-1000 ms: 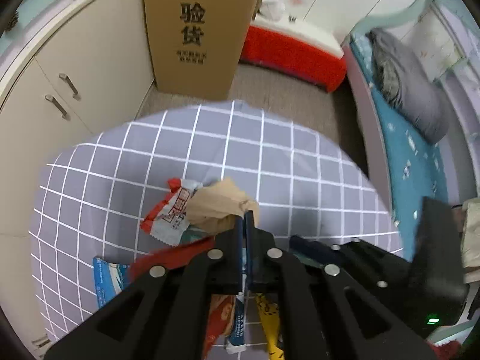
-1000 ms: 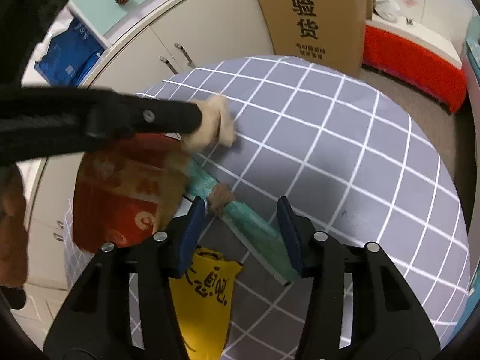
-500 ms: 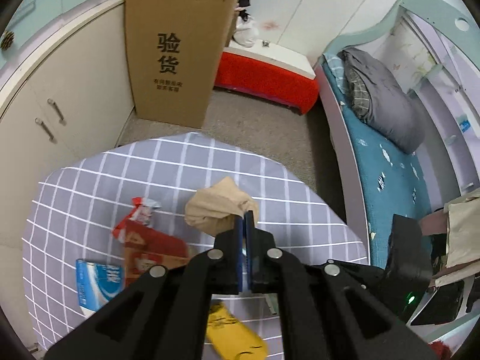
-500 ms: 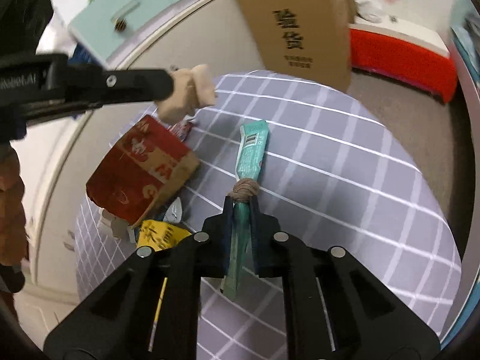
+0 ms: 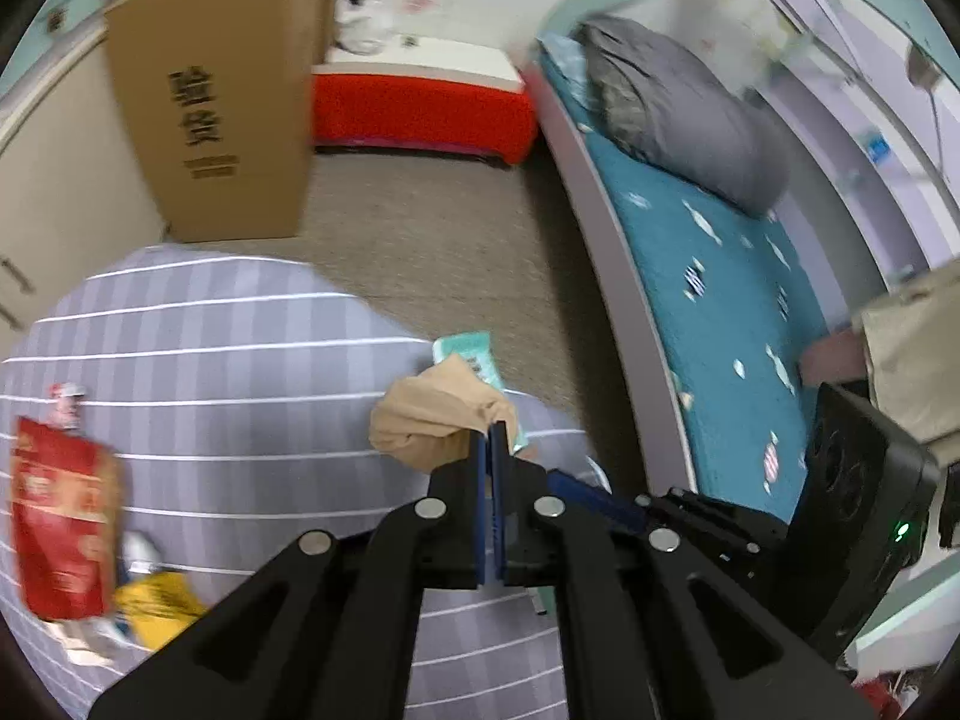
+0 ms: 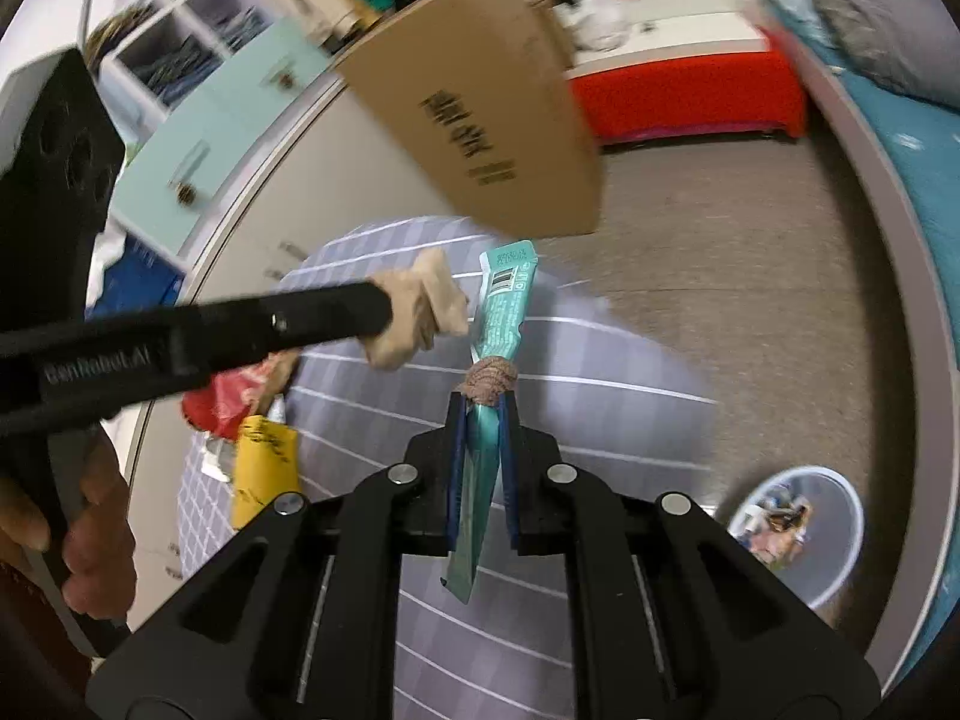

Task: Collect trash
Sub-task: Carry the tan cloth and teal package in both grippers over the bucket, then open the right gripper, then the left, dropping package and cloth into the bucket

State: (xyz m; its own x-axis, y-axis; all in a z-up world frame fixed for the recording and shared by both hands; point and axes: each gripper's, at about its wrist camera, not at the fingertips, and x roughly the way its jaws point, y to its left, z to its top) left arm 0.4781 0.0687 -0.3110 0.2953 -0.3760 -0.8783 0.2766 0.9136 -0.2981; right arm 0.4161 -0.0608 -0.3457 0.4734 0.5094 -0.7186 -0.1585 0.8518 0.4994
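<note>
Wrapper (image 6: 501, 324), teal, is pinched in my right claw (image 6: 480, 420); my left claw (image 5: 491, 441) is clamped on tan crumpled paper (image 5: 435, 420), both above the checked table (image 5: 240, 360).

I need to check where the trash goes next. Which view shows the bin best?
The right wrist view: the round trash bin stands on the carpet at lower right, rim and litter inside visible beyond the right gripper, which is shut on the teal wrapper. The left wrist view shows no bin.
</note>
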